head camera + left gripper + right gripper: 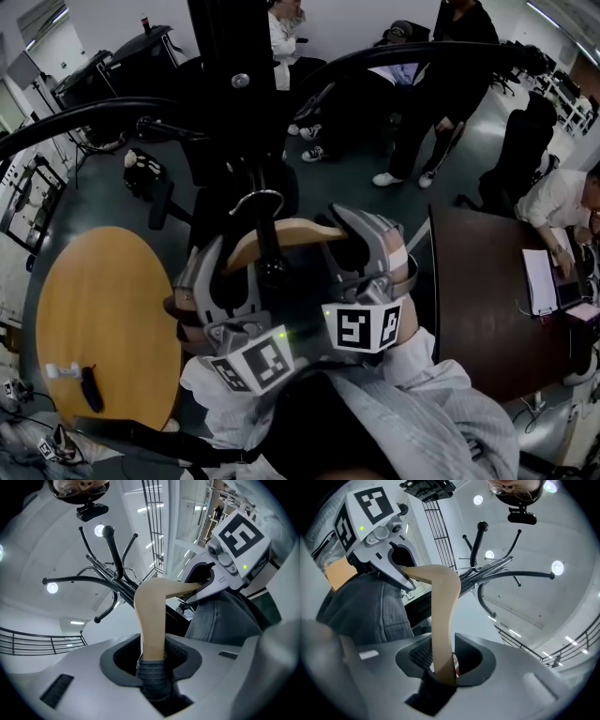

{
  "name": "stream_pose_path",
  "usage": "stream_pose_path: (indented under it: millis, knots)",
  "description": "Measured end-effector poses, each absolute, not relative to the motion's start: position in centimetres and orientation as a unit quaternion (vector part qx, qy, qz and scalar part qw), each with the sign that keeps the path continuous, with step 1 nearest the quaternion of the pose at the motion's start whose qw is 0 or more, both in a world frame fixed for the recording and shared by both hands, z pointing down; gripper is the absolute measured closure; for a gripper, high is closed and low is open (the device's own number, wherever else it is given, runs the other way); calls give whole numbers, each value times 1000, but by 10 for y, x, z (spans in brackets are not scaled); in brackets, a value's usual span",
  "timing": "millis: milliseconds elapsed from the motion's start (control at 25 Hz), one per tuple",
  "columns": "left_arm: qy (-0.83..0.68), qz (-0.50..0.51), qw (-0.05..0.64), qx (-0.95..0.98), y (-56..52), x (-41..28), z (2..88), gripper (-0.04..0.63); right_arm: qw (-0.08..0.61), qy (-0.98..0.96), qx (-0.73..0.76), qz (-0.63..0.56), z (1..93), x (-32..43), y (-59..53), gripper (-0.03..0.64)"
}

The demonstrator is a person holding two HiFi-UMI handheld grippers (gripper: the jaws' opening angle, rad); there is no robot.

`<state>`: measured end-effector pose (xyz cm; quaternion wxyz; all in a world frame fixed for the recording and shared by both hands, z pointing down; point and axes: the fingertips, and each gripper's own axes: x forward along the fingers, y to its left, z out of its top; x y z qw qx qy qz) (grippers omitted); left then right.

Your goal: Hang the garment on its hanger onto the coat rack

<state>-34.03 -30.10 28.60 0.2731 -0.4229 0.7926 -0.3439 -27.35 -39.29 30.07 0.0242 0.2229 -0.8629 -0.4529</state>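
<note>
Hanger gripped at both ends, close by the coat rack

Both grippers are clamped on the wooden hanger (292, 232). In the left gripper view, the left gripper (152, 662) has its jaws pressed on one pale wooden arm, and dark cloth is bunched in the gap under the wood. In the right gripper view, the right gripper (440, 668) pinches the other arm in the same way.

The grey garment (220, 617) hangs from the hanger. From the left gripper it lies at about 3 o'clock, just under the right gripper's jaws.

In the head view the hanger's metal hook (260, 198) points to 12 o'clock, right against the black pole of the coat rack (225, 56). Whether it rests on one of the curved pegs cannot be told.

A round wooden table (103, 319) lies at 8 o'clock and a dark table (478, 291) at 3 o'clock.
</note>
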Motion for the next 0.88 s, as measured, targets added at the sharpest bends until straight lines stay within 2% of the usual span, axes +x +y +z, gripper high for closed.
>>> stream_pose_path:
  millis: [360,680,880]
  knots:
    - [778,-324,297,-448,-297,-326,272,419,9,-876,177,-449,297,-268,-380,485]
    - [765,-330,310,-457,-285,-314,267,414,26,-870,133,-475,294,-259,-361,433]
    - [756,-332,311,-471,-279,-297,267,414,17,-867,105,-486,290,-247,-342,431]
